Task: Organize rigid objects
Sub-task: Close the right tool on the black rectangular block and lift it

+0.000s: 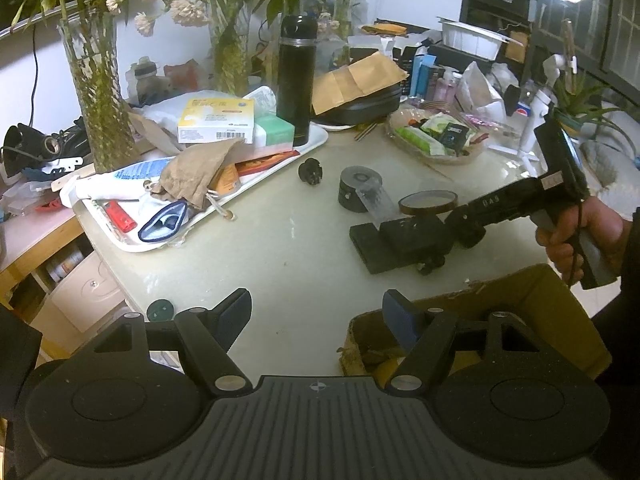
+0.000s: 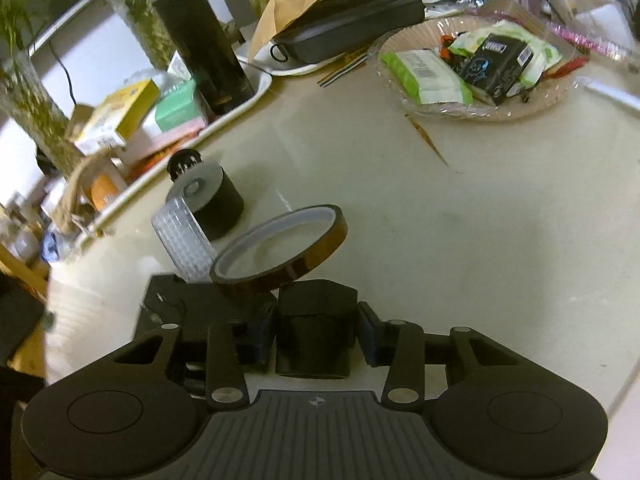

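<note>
Near the middle of the table (image 1: pixel 280 220), the right gripper (image 2: pixel 316 338) is clamped on a small black block (image 2: pixel 316 332), 1 pad against each side of it. So this looks like the pick-up step: grip just made, block not lifted off the table yet as far as I can tell.

Stuff crowding it:
- a tape ring (image 2: pixel 280 250) leans tilted just beyond the block, its near edge seems to rest on the block or on the flat black slab (image 2: pixel 168 312) to the left, can't tell which
- a clear bumpy strip (image 2: pixel 186 246) sticks up left of the ring, coming off a black roll (image 2: pixel 216 200)
- a little black knob (image 2: pixel 184 162) sits beyond the roll, next to the white tray (image 1: pixel 304 150)

The left gripper (image 1: pixel 316 312) hangs spread wide with nothing in it, over the near table edge, its right finger above a cardboard box (image 1: pixel 520 312). In that view you can see a hand (image 1: pixel 580 236) holding the right tool, down on the black pile.

My guess is the box is where the rigid bits go, though nothing confirms that. Next move probably calls for a straight, slow lift, because the ring is perched right there and could slide or flop once the block comes away. After that, swing it toward the near right and drop it into the box. The left one could steady the ring or grab it next.
</note>
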A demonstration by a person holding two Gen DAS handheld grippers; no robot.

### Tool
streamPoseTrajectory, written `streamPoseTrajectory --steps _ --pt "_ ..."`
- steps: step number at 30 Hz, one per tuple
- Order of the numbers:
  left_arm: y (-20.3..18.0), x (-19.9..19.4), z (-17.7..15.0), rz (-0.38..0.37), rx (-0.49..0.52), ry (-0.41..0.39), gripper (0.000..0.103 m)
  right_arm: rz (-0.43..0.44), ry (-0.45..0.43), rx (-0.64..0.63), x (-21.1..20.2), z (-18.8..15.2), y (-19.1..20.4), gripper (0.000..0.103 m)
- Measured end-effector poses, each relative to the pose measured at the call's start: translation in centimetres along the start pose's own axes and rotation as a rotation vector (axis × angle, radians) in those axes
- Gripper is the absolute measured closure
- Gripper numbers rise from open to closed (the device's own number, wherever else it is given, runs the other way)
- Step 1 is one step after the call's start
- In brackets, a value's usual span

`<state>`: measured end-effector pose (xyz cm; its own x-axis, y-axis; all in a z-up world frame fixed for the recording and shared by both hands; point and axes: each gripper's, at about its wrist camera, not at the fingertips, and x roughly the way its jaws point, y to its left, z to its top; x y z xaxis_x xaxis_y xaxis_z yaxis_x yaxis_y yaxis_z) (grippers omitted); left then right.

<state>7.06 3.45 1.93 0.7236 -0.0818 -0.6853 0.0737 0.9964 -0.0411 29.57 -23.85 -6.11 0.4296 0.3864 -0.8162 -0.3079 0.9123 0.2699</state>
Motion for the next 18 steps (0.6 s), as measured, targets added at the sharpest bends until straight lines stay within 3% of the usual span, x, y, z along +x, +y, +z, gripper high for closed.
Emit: streamPoseTrajectory --steps 6,18 --pt "-0.2 0.0 0.0 0.001 0.003 -0.003 0.031 -0.084 -0.003 -0.016 -1.7 -1.1 -0.1 0.060" --pt "-0.7 -0.2 0.4 0.003 0.024 -0.006 0.031 -0.098 -0.001 0.011 -1.6 -1.0 -0.3 0.060"
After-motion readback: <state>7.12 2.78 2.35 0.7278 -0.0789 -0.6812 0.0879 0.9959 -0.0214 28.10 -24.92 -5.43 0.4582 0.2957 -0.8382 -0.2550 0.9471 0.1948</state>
